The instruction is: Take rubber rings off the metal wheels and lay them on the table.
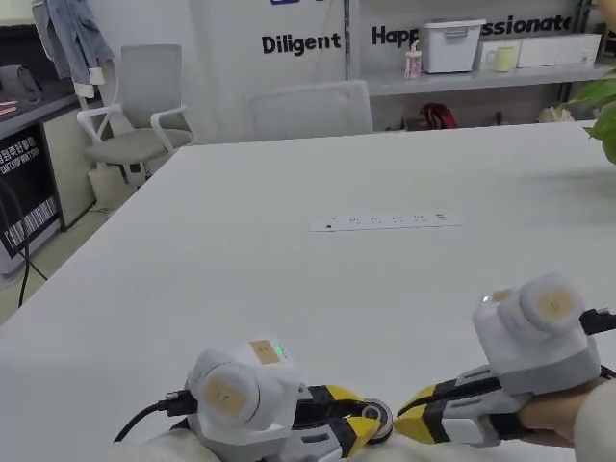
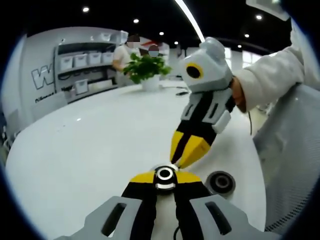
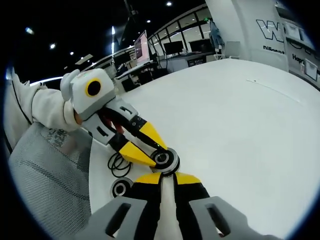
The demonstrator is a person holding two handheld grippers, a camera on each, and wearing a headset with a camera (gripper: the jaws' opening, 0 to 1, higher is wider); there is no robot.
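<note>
1. Left gripper view: left claw [image 2: 165, 176] is clamped on a metal wheel [image 2: 165, 180], one yellow tip on each side of it, low over the worktop [image 2: 90, 150].
2. Right claw [image 2: 181, 161] comes in from 1 o'clock w/ jaws narrow, as good as closed, tips touching the wheel's rim. Can't tell if it has the rubber ring pinched; too small to see.
3. Second wheel [image 2: 220, 183] lies flat on the worktop at 4 o'clock of the held one, near but apart.
4. Right gripper view: held wheel sits at 12 o'clock off the right claw's tips. Black loops [image 3: 117, 162] lie on the worktop at 9 o'clock of it. Prob. rings already off, but could be cable.
5. Head view: both claws meet at 6 o'clock of the frame. Power strip [image 1: 385, 222] is well apart at 12.
6. Step in hand, I'd judge: peeling the ring off the held wheel. To do it well:
   - Left grip firm on the wheel's faces, not over the ring.
   - Right tips catch only the ring's edge.
   - Roll one side off first, not a straight tug.
   - Go slow, since stretched rubber may snap back.
   - Lay the ring flat by the loops, clear of the spare wheel.
</note>
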